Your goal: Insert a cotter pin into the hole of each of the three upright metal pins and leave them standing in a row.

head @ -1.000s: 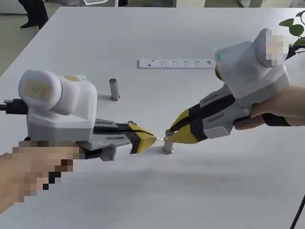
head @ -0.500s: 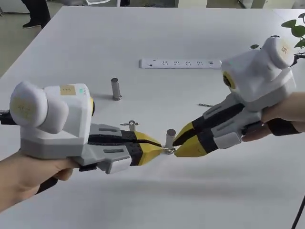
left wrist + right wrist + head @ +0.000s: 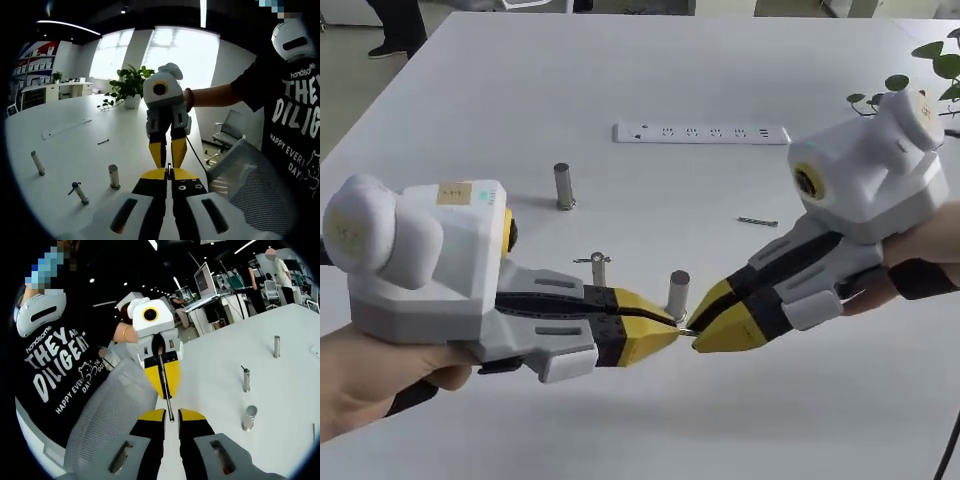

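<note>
A white power strip (image 3: 700, 133) is lying flat on the far part of the white table (image 3: 520, 80). A green plant (image 3: 125, 85) in a white pot (image 3: 132, 102) is standing at the table's end. A grey mesh chair (image 3: 245, 185) is standing beside the table, and a monitor (image 3: 204, 281) is standing further behind.

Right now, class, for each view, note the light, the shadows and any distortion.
Head view: soft, even light, faint shadows on the table. Left gripper view: windows blown out white, table edge bowed by fisheye. Right gripper view: dim room, bright ceiling lights.
</note>
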Motion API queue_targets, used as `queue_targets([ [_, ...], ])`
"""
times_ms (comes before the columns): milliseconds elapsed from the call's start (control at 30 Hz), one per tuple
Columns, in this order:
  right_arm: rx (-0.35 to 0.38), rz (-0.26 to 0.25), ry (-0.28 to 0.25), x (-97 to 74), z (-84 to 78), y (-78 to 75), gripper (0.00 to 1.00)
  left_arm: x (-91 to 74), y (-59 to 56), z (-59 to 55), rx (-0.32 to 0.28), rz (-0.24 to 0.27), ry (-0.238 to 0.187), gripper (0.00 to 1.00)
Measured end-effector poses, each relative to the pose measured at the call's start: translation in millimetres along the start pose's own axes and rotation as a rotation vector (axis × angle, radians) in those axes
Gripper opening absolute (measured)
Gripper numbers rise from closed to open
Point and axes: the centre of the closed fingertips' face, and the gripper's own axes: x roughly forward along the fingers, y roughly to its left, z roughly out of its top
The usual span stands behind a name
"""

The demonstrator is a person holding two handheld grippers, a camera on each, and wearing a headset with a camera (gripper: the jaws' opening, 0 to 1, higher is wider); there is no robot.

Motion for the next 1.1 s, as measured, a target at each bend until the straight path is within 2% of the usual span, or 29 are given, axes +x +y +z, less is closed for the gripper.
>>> queue_targets([
  [367,-0.012,0.031,-0.006,1.6,2.0,7.4,0.00,0.0,-5.3,1.7,-0.017,-0.019,-0.019,0.00],
  [567,-0.062,0.024,0.006,1.5,1.1,7.3,0.00,0.6,-4.8,-0.5,-0.012,-0.018,-0.012,0.00],
  [633,-0.072,0.021,0.012,0.9,1.1,6.7,0.00,0.8,-4.2,-0.9,-0.037,-0.012,-0.009,0.00],
  [667,-0.093,0.018,0.014,0.7,1.4,5.9,0.00,1.0,-3.7,-0.5,-0.030,-0.012,-0.012,0.00],
  [800,-0.116,0.003,0.027,0.2,1.8,3.3,0.00,1.5,-1.5,-0.5,-0.027,0.002,-0.011,0.01],
  [967,-0.149,-0.037,0.042,-1.4,3.7,-4.0,0.00,1.4,6.8,1.0,-0.009,0.053,-0.019,0.03],
  [1100,-0.163,-0.052,0.067,-2.3,0.7,-7.0,0.00,0.8,10.5,0.4,-0.007,0.074,-0.016,0.05],
])
